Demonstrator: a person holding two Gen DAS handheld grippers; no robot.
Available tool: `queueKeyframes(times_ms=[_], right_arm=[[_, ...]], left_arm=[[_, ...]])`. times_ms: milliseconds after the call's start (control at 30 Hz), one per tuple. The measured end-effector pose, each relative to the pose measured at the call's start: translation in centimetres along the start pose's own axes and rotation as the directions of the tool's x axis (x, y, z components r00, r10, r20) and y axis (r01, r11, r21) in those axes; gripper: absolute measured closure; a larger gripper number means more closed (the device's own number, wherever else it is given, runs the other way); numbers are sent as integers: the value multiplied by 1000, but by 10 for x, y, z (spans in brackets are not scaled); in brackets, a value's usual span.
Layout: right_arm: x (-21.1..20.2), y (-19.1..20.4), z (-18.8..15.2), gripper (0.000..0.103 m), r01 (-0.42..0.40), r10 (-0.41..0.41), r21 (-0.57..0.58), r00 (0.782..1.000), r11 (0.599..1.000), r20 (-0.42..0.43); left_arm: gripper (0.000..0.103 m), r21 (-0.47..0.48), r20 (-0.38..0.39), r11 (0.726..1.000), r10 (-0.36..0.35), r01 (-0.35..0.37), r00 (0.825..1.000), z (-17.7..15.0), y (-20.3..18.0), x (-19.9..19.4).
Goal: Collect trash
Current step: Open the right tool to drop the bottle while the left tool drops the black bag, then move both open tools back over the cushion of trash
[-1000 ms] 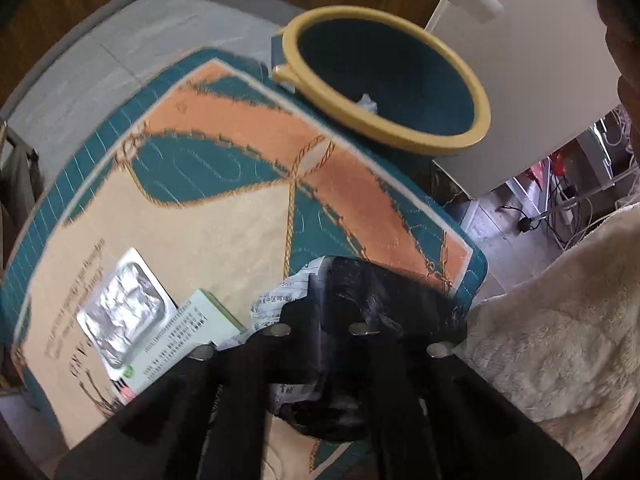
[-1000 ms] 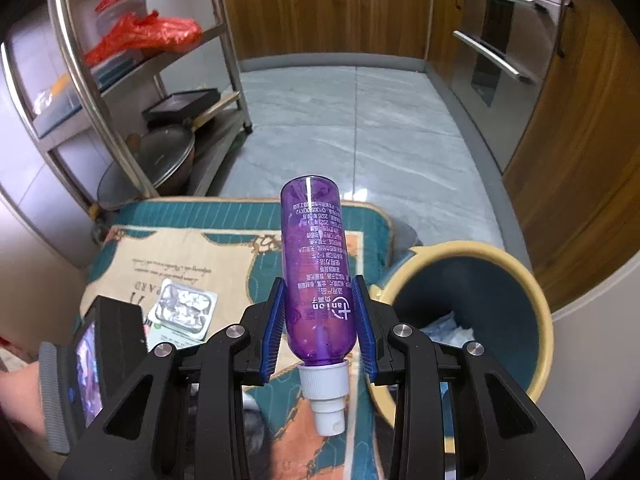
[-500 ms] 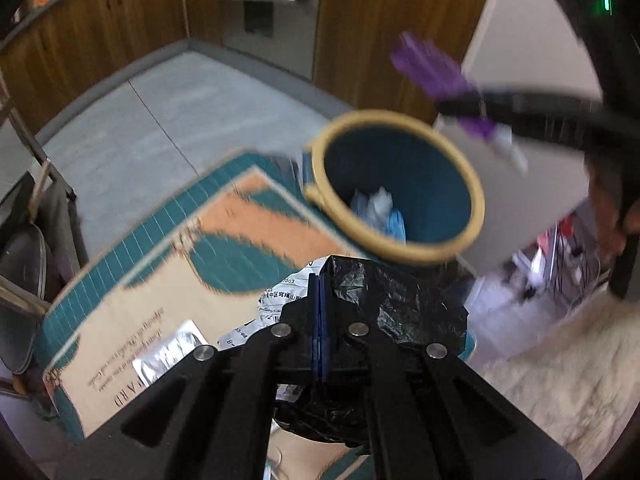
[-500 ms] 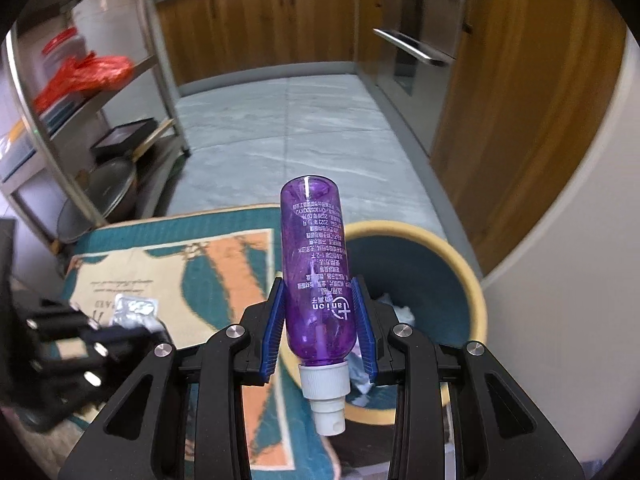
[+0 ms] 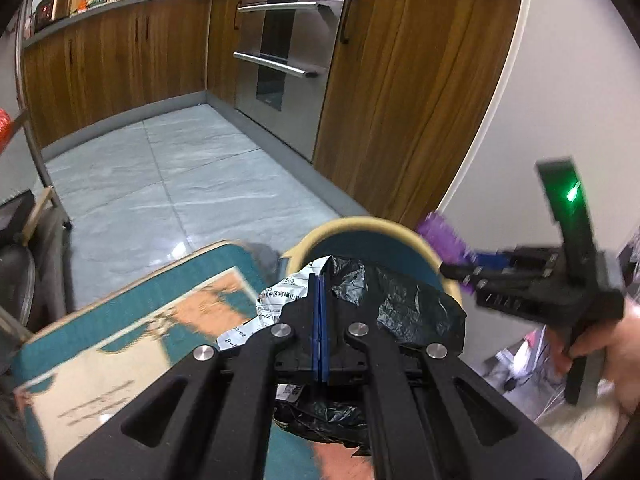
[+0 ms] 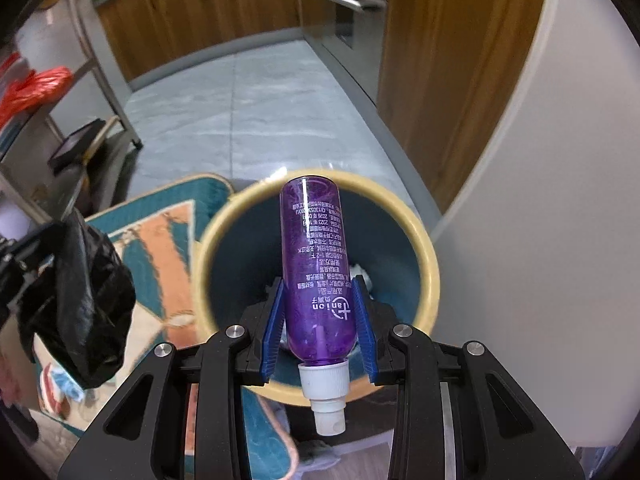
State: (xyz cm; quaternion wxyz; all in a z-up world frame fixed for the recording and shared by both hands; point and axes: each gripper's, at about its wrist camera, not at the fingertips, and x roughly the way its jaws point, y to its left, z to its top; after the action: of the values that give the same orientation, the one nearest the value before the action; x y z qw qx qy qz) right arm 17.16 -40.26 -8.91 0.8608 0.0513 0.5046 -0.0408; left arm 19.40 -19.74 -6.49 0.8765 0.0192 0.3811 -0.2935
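Note:
My right gripper [image 6: 319,306] is shut on a purple spray bottle [image 6: 316,264], held directly above the open mouth of the yellow-rimmed teal bin [image 6: 430,276]; white scraps lie at the bin's bottom. My left gripper [image 5: 319,312] is shut on a black plastic bag with printed white paper [image 5: 384,300], lifted above the rug just left of the bin [image 5: 352,226]. The bag [image 6: 84,304] hangs at the left of the right wrist view. The right gripper [image 5: 516,276] with the bottle [image 5: 444,236] shows over the bin's right rim in the left wrist view.
A teal and orange rug [image 5: 132,320] lies on the grey tile floor. Wooden cabinets and a steel oven [image 5: 280,60] line the back. A white wall panel [image 6: 540,160] stands right of the bin. A metal rack [image 6: 48,120] stands left.
Both grippers rose and moved toward the bin. The purple bottle went from beside the bin to right over its mouth. The bag was lifted off the rug.

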Motion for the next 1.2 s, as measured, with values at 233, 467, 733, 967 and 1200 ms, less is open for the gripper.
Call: queueKeyframes(times_ms=[233, 467, 733, 967, 1200], right_arm=[[25, -17, -3, 68, 3, 0, 42, 997, 999, -76], [37, -23, -5, 68, 19, -14, 44, 995, 999, -101], [41, -23, -1, 68, 38, -34, 47, 996, 998, -81], [33, -14, 1, 58, 53, -52, 18, 997, 998, -57], [14, 1, 4, 32, 63, -63, -6, 998, 998, -13]], left_arm=[[103, -56, -30, 997, -52, 51, 998, -2, -9, 45], [103, -21, -44, 998, -67, 66, 997, -7, -25, 73], [101, -20, -47, 997, -70, 69, 996, -6, -28, 81], [74, -50, -35, 996, -72, 70, 997, -4, -20, 72], [49, -105, -14, 994, -43, 41, 999, -6, -2, 45]])
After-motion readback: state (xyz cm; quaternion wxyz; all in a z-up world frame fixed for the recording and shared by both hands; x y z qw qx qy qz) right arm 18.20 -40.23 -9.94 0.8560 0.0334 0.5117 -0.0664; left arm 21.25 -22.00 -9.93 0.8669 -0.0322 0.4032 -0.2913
